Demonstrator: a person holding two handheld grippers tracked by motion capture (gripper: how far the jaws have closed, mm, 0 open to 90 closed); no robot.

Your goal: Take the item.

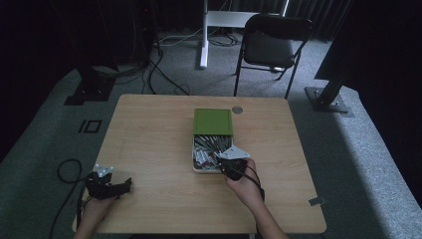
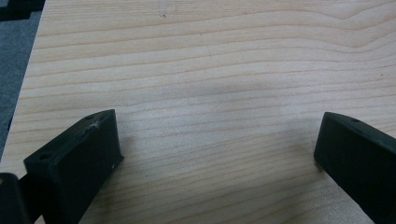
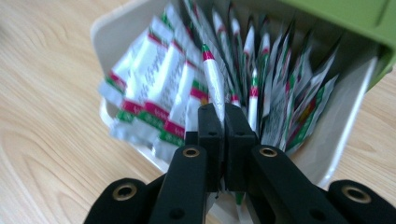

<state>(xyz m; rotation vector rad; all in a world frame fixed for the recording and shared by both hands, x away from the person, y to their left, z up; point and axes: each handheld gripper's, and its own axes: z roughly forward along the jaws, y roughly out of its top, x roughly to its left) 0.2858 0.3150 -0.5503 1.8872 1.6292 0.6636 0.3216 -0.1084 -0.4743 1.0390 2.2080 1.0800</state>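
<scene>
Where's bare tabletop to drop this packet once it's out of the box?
Bare wood lies left of the box, between it and the left tool, and also right of the box to the table edge. It is crowded at the box, where the right tool pinches a packet.

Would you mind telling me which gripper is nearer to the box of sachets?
Right. The right gripper is at the box, shut on a sachet; the left gripper rests open near the table's left edge.

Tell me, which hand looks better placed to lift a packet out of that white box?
The right. The right gripper is already at the white box, jaws shut on a white sachet with red and green stripes. The left gripper sits open over the bare wooden table, far off.
</scene>
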